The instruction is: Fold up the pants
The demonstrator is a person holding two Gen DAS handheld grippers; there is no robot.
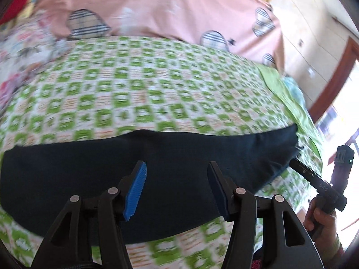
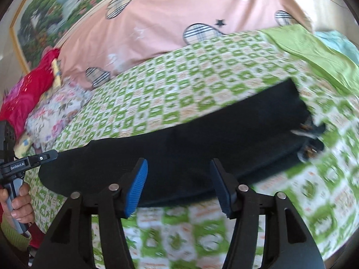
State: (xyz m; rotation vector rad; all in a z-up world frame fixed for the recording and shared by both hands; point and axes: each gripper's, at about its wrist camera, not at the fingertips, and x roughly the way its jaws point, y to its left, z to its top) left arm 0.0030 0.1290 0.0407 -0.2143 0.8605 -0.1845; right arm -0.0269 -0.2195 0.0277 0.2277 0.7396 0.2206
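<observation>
Pants (image 1: 157,163), dark navy and already folded into one long band, are lying flat across the green-and-white checked bedspread (image 1: 143,83), on the near side of the pink sheet (image 1: 157,6) printed with plaid hearts. The waistband end with its drawstring (image 2: 309,132) is lying at the right end of the pants. The left gripper (image 1: 177,188) is hovering over the middle of the pants, its blue-padded fingers (image 1: 135,190) standing wide apart with nothing between them. The right gripper (image 2: 179,186) is hovering over the near edge of the pants, its fingers (image 2: 136,188) likewise spread and gripping nothing. Left of the pants, red cloth (image 2: 29,87) and floral bedding (image 2: 58,114) are lying in a heap.
</observation>
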